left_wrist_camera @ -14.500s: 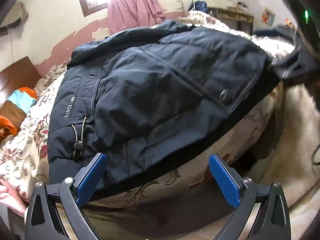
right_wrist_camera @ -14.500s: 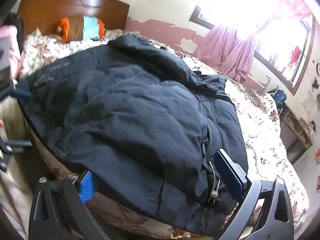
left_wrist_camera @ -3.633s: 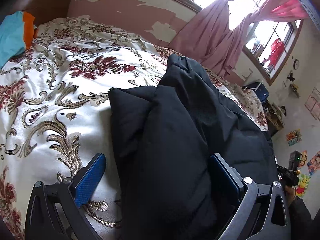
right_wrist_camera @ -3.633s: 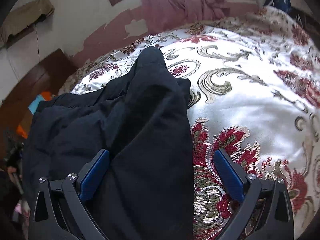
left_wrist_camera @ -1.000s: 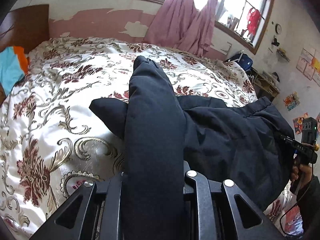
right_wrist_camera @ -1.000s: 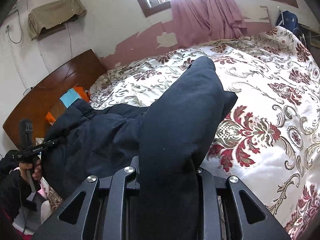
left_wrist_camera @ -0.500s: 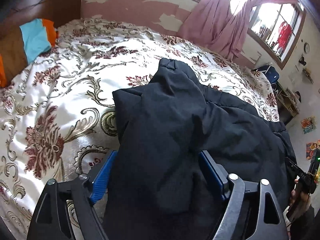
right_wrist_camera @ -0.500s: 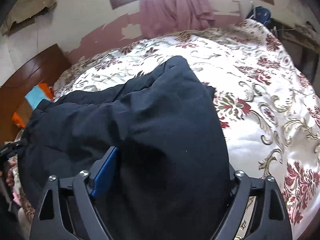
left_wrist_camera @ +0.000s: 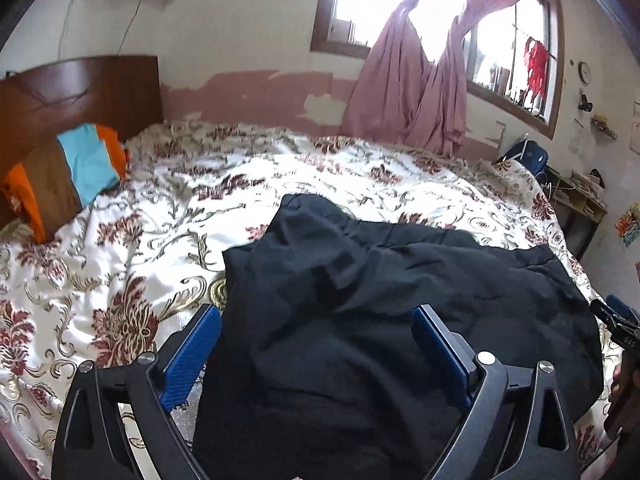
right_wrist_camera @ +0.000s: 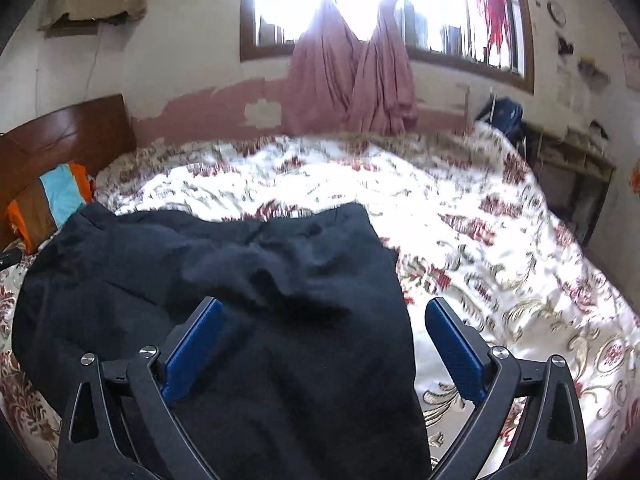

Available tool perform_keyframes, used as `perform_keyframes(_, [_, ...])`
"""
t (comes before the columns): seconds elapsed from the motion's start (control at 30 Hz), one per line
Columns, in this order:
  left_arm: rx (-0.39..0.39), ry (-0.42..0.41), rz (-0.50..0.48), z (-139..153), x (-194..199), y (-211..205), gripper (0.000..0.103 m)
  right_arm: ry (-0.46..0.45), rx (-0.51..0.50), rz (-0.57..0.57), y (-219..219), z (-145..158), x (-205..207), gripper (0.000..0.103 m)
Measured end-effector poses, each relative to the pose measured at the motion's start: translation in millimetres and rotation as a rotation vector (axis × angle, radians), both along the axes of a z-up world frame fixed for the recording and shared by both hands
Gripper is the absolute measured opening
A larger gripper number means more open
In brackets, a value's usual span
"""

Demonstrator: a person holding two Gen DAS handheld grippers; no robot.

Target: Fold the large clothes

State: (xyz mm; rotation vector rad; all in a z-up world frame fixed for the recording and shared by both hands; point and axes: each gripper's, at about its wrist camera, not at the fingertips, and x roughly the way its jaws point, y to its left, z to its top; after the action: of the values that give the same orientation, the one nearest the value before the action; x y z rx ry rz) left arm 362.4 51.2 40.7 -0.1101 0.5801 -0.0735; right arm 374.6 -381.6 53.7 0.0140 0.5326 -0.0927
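A dark navy padded jacket lies bunched on the floral bedspread. My left gripper is open, its blue pads spread wide over the jacket's left end, holding nothing. In the right wrist view the jacket fills the near left, and my right gripper is open above its right edge, the right pad over the bedspread. The right gripper's tip shows at the far right edge of the left wrist view.
A wooden headboard with an orange, brown and blue pillow stands at the left. Pink curtains hang under the window behind the bed. A low shelf and a dark bag stand at the right wall.
A second ago both grippers were shut on folds of the jacket, held up. They have opened, the jacket has dropped flat onto the bed, and both grippers have pulled back a little.
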Motion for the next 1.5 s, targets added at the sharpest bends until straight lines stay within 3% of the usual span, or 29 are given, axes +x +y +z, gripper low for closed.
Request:
perform_keyframes(0.07, [0.011, -0.030, -0.011, 5.8, -8.4, -8.1, 0.103, -0.046, 0.003, 0.004, 3.5, 9.5, -10.4, 0.101])
perform_keyframes(0.23, [0.039, -0.091, -0.049, 17.0, -30.6, -28.5, 0.103, -0.110, 0.022, 0.031, 13.7, 25.8, -29.4, 0.101])
perform_keyframes(0.63, [0.121, -0.202, -0.108, 37.3, -84.1, -66.7, 0.103, -0.178, 0.041, 0.088, 38.6, 43.2, -68.4, 0.101])
perform_keyframes(1.03, [0.066, -0.231, -0.077, 48.9, -121.6, -64.4, 0.103, -0.242, 0.074, 0.122, 60.1, 59.2, -109.1, 0.101])
perform_keyframes(1.5, [0.062, -0.253, 0.002, 58.7, -168.3, -50.7, 0.103, -0.278, 0.072, 0.172, 92.0, 65.7, -155.9, 0.101])
